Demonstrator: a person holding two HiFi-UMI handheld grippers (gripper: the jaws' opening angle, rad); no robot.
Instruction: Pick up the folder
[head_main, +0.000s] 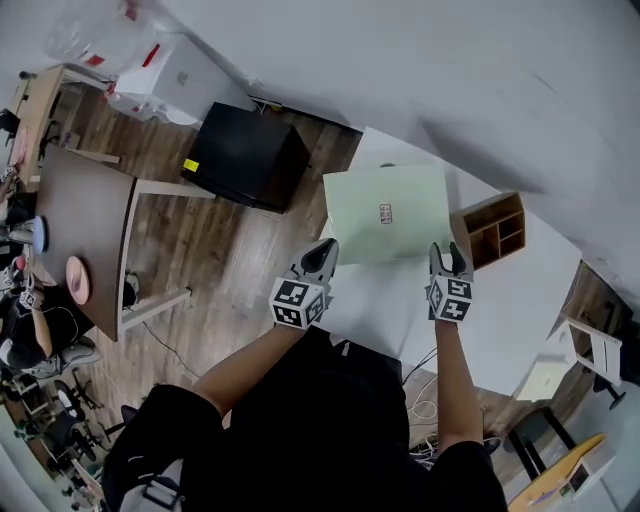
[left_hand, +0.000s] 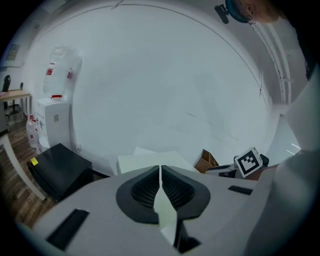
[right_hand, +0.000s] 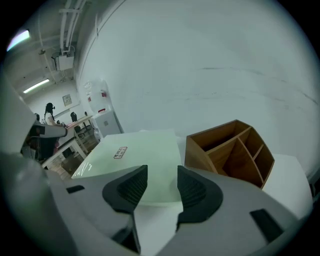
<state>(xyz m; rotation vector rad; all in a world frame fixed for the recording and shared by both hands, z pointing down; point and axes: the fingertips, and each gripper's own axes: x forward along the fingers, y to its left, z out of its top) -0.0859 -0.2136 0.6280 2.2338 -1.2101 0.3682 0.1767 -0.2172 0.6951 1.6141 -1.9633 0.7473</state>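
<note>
The pale green folder (head_main: 388, 212) lay near edge just ahead of the open right gripper (right_hand: 160, 179), with the closed left gripper (left_hand: 160, 172) by its near-left corner.

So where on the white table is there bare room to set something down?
Bare white table lies on the near side of the folder, between the left gripper and right gripper; a wider patch runs from the wooden organizer to the table's near right edge. Crowded: folder and organizer close together, both grippers at the folder's near edge.
</note>
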